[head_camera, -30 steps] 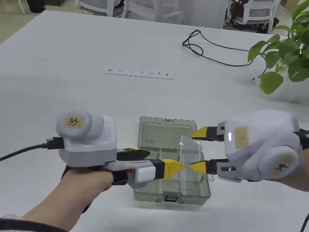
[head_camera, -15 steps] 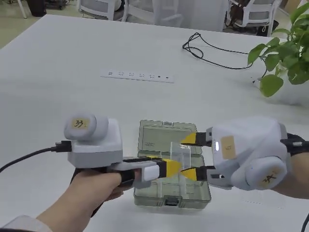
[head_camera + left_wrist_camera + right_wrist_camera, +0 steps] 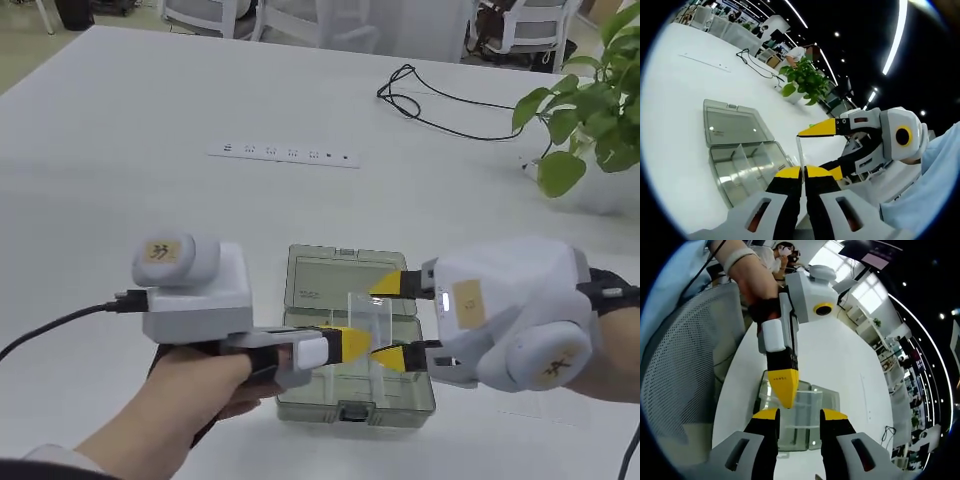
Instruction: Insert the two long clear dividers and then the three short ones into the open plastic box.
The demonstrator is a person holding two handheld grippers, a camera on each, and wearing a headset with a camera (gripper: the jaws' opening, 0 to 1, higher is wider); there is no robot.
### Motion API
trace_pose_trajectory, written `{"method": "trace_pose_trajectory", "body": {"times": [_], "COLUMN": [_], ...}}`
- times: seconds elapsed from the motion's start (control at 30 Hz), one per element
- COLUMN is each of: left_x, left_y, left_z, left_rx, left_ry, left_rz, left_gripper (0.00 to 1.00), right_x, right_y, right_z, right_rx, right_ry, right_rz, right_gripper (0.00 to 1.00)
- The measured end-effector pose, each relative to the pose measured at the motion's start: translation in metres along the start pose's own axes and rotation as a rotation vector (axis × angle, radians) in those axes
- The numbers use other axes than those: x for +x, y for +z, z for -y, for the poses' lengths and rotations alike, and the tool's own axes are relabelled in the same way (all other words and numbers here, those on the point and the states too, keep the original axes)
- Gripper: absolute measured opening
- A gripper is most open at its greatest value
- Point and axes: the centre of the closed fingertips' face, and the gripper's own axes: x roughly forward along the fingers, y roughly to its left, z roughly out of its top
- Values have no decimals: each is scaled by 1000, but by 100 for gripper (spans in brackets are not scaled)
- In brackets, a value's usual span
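- Box (image 3: 405, 395), translucent grey-green plastic, rectangular, sitting on the white worktop (image 3: 150, 120). Its hinged lid (image 3: 335, 272) is open and lies flat on the far side. In the left gripper view, clear upright partitions split the base into compartments.
- Divider (image 3: 368, 312), a thin clear plastic panel, is held upright above the middle of the box, between the two tools. It appears edge-on in the left gripper view (image 3: 799, 150). I cannot tell whether its lower edge touches the box.
- Left hand-held gripper (image 3: 352, 343), white and grey body with yellow-tipped black jaws, reaches over the left part of the box. The jaws are pinched narrow, clamping the near edge of the divider.
- Right hand-held gripper (image 3: 388, 320), same make, reaches over the right part of the box. Its jaws are spread wide, one either side of the divider's other end. I cannot tell whether they touch the panel.
- Power strip (image 3: 283, 154), long, white and flat, lies well beyond the box on the far side of the lid.
- Cable (image 3: 430, 100), black and looped, lies beyond the box to the far right.
- Plant (image 3: 590, 110), green and leafy, stands far right of the box at the worktop's edge.
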Motion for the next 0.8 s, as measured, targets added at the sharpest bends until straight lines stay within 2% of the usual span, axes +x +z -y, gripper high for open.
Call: {"method": "trace_pose_trajectory", "body": {"times": [0.33, 0.37, 0.4, 0.43, 0.5, 0.77, 0.8], "left_x": [-3, -6, -5, -6, -7, -13, -14], "left_y": [0, -4, -3, -4, -4, -16, -17], "left_z": [0, -8, -6, -5, -5, -9, -9], "left_rx": [18, 66, 88, 65, 85, 295, 303], "left_ry": [2, 39, 25, 23, 24, 28, 31], "left_rz": [16, -15, -3, -2, -3, -82, -84], "left_gripper": [0, 0, 0, 0, 0, 0, 0], "right_x": [0, -1, -2, -3, -5, -15, -16], "right_y": [3, 4, 5, 6, 6, 10, 10], "right_z": [0, 2, 3, 2, 6, 10, 9], "right_rx": [-16, -9, 6, 27, 39, 180, 192], "right_ry": [13, 7, 16, 29, 20, 96, 112], "right_rz": [12, 19, 26, 36, 41, 96, 101], "right_gripper": [33, 32, 29, 30, 30, 29, 28]}}
